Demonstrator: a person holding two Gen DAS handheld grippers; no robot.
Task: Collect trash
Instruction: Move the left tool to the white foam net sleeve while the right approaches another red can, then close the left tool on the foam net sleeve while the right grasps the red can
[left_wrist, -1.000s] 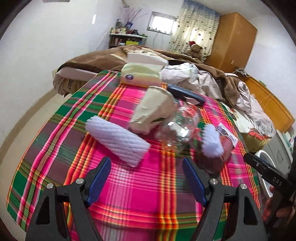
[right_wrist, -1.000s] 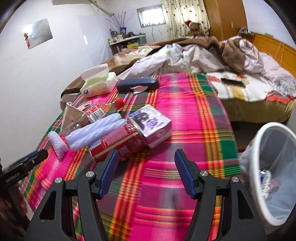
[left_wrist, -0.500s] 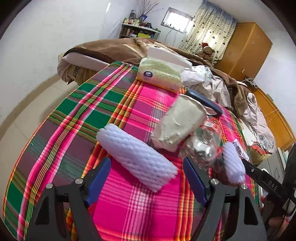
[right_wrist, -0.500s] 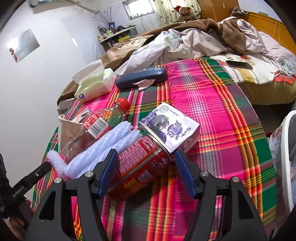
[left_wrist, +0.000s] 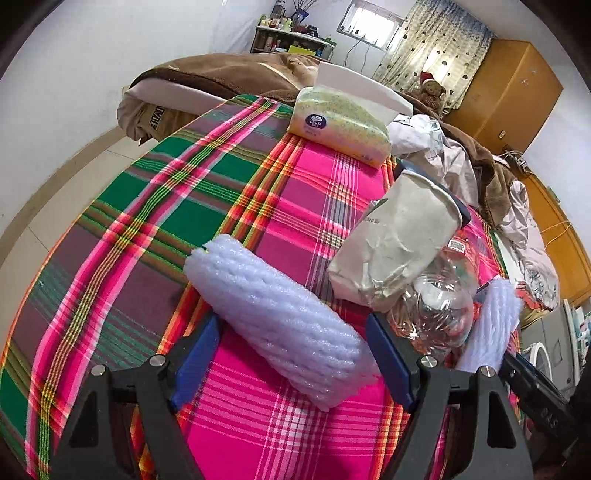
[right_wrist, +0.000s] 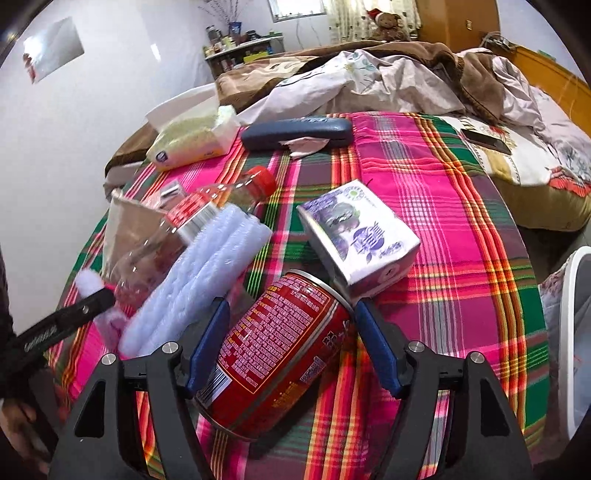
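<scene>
While the trash was spread over the plaid table (left_wrist: 155, 206), the left hand-held gripper (left_wrist: 291, 363) was held wide apart around a foam sleeve (left_wrist: 273, 317). That sleeve was seen lying diagonally between the blue pads, but whether either pad touched it couldn't really be told, so no grip was shown. Just beside it, a crumpled paper cup (left_wrist: 399, 240) was found lying on its side against a clear bottle (left_wrist: 436, 314), and a second foam sleeve (left_wrist: 491, 325) was tucked at the bottle's far side. A tissue pack (left_wrist: 343, 125) was parked at the far edge of the table, well apart from the pile.

Over on the other side, the right hand-held gripper (right_wrist: 291, 347) was placed around a red can (right_wrist: 280, 354) lying on its side. Its jaws were opening, with the can between them; a gap was visible at the right pad, and the left pad looked close to the can or maybe just touching. The can's top end was pressed up against a purple carton (right_wrist: 358, 236). To the left, the bottle with its red cap (right_wrist: 262, 181) and the white foam were bunched together. A dark blue case (right_wrist: 295, 133) was left near the tissues at the back. A white bin (right_wrist: 576, 332) was visible at the right edge, past the table. A phone (right_wrist: 487, 140) was lying on the bed (right_wrist: 369, 74) behind.
</scene>
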